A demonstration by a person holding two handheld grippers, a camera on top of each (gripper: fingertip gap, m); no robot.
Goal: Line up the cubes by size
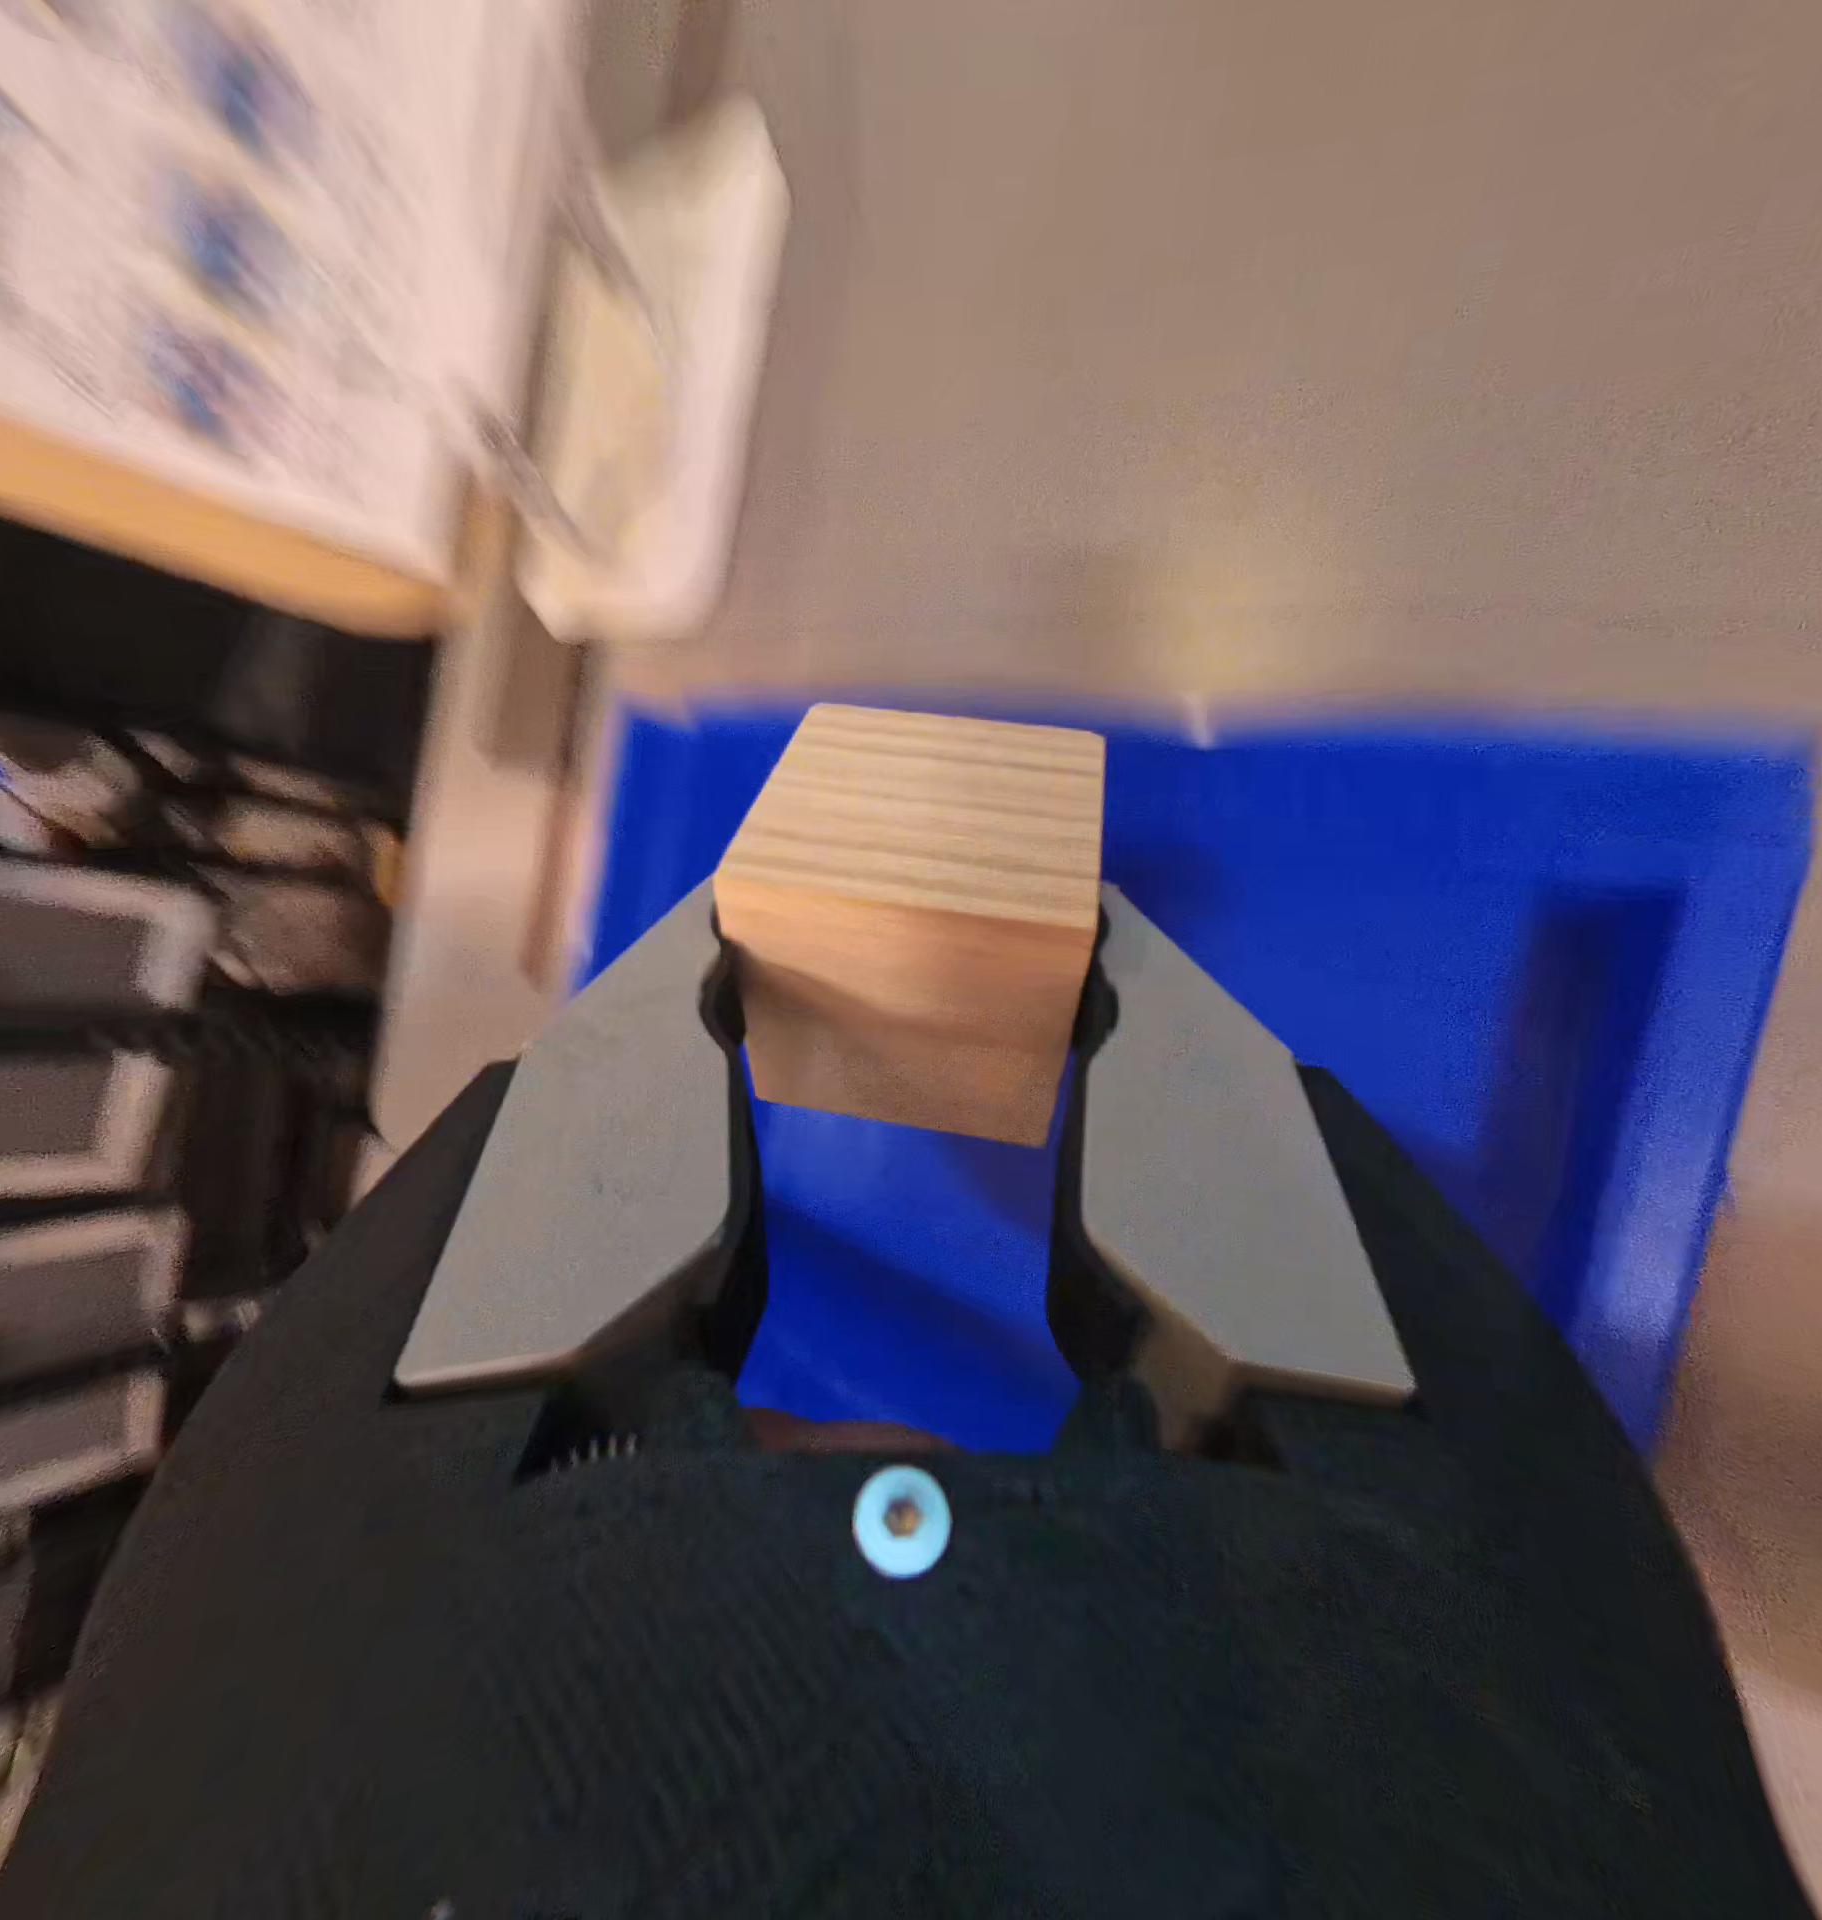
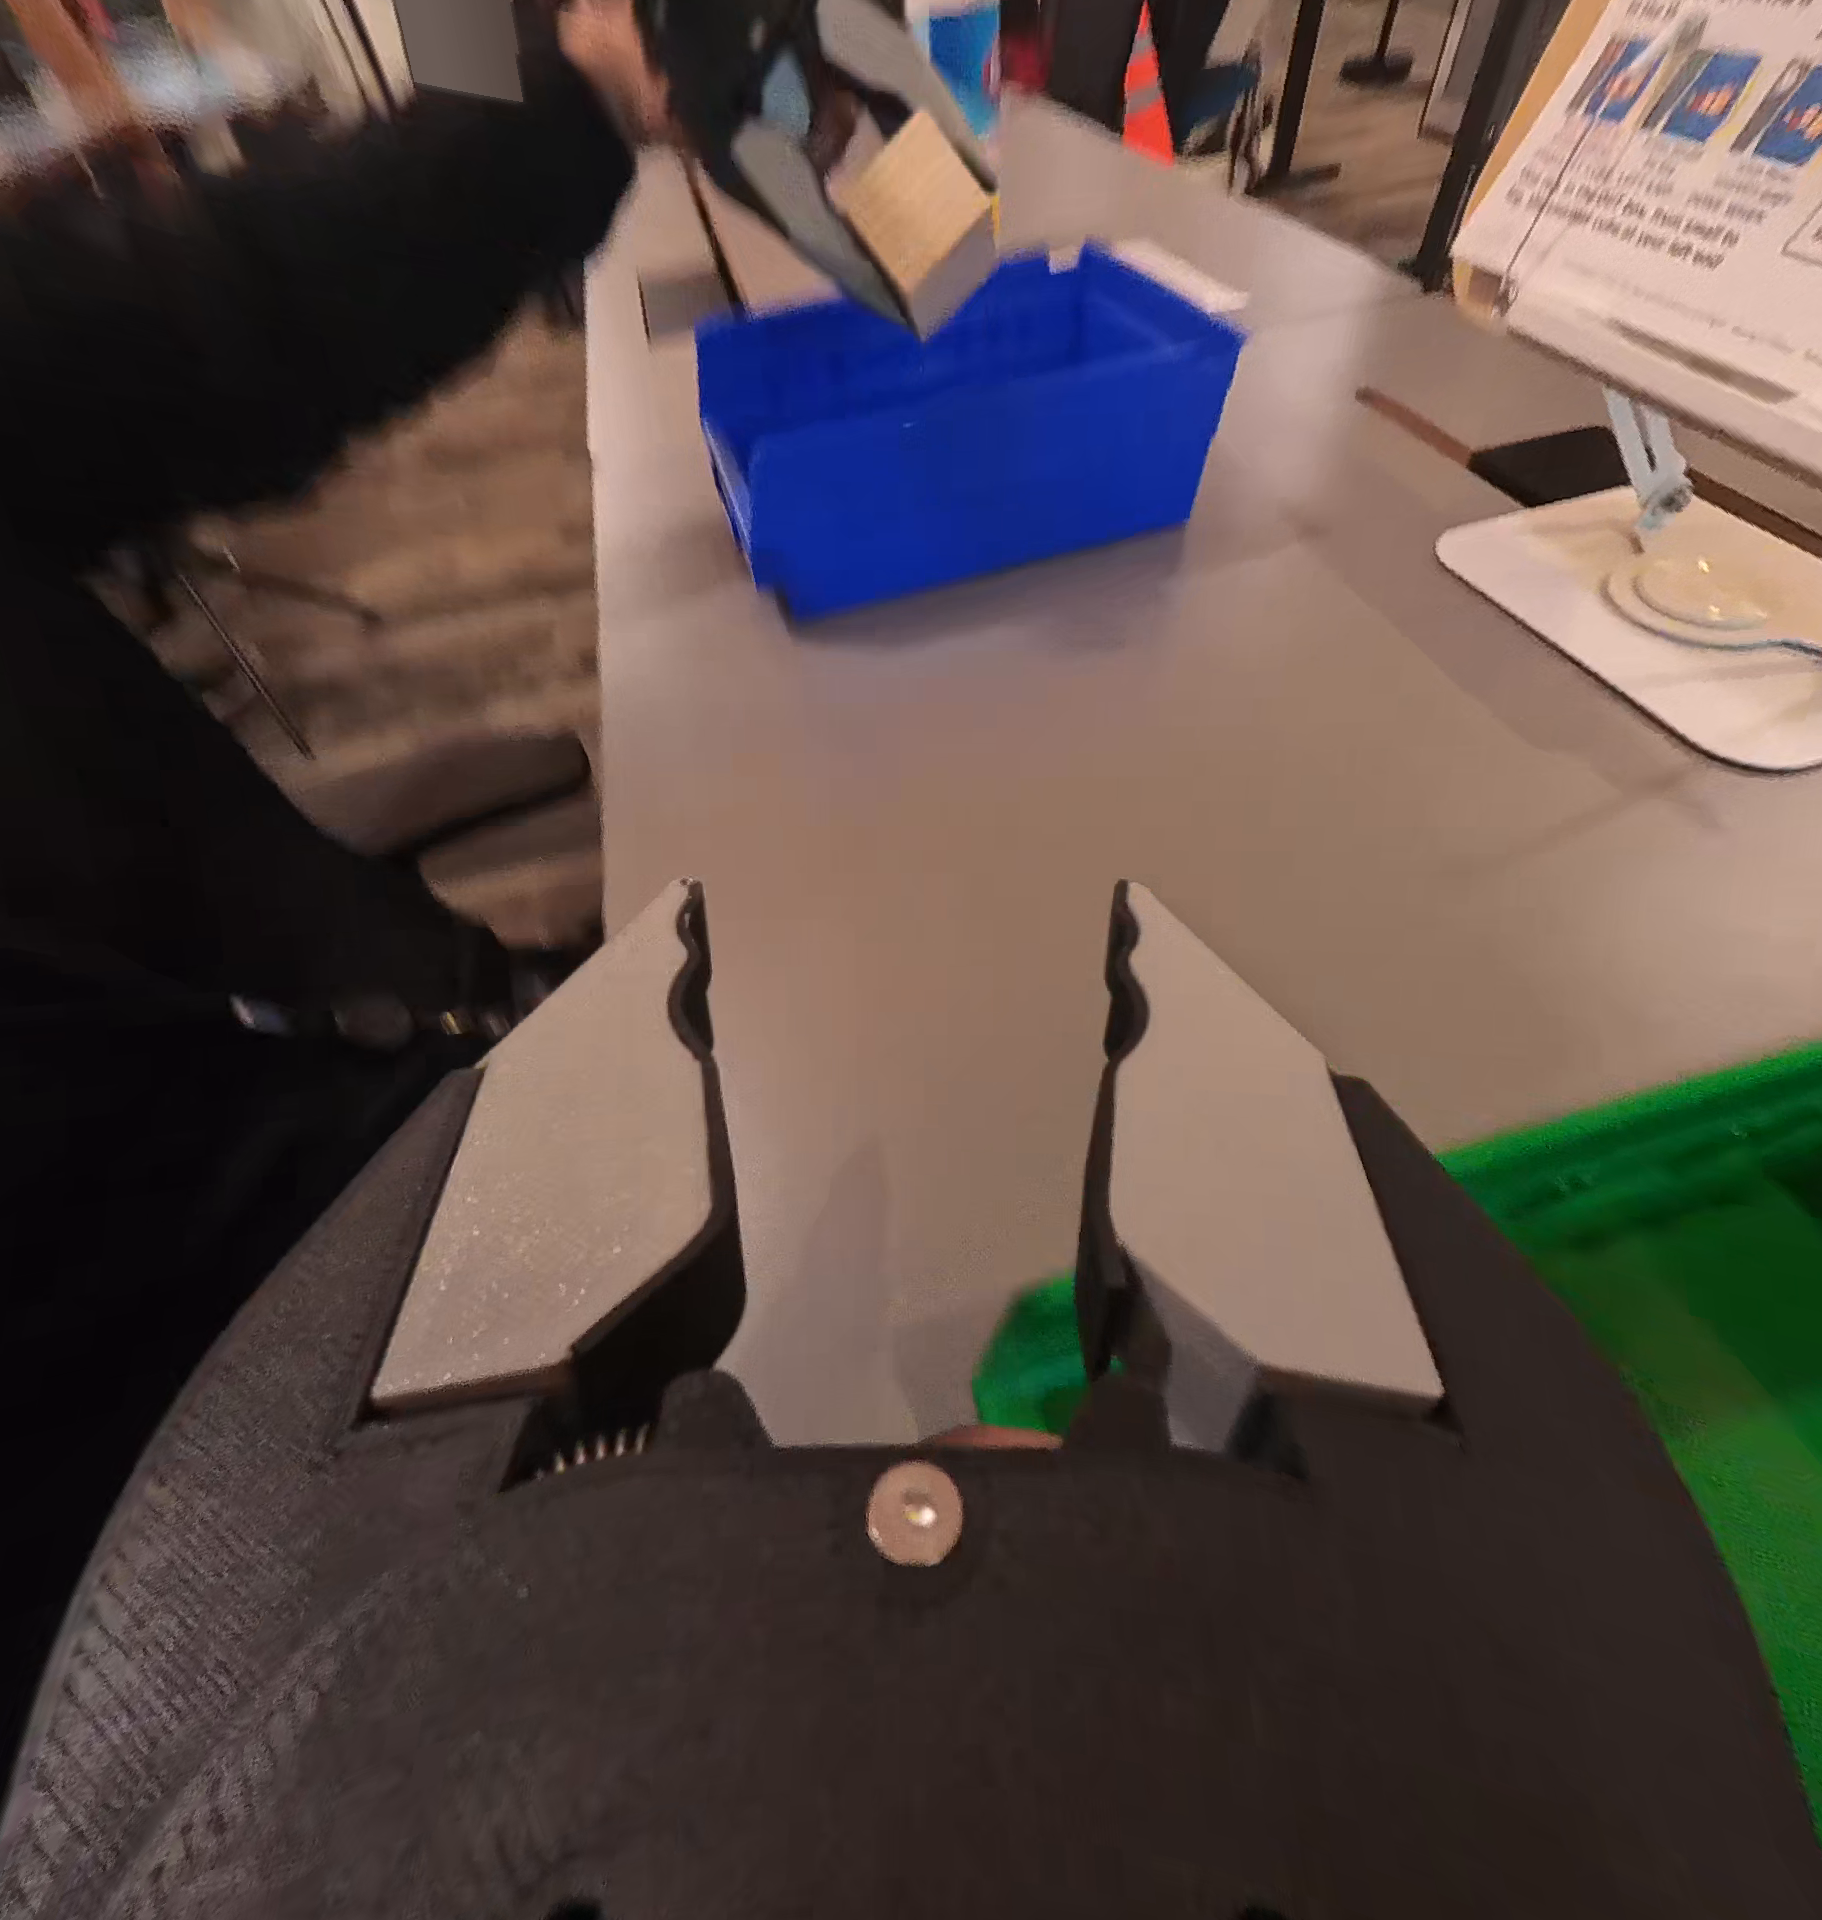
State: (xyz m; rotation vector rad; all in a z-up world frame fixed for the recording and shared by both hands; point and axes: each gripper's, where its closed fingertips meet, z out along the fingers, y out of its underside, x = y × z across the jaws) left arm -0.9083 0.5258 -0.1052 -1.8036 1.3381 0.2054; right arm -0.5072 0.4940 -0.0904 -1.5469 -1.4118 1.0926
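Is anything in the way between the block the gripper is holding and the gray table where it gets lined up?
Nothing visible. The left gripper holds the wooden cube in the air above the blue bin, and the gray table beside the bin is bare.

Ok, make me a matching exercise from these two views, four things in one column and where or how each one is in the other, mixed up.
Things:
1. wooden cube
2. blue bin
3. green bin
4. right gripper

States:
A. open, holding nothing
B. held in the left gripper, above the blue bin
C. beside the right gripper, nearest its camera
D. on the grey table, farther off

Pairs: 1-B, 2-D, 3-C, 4-A
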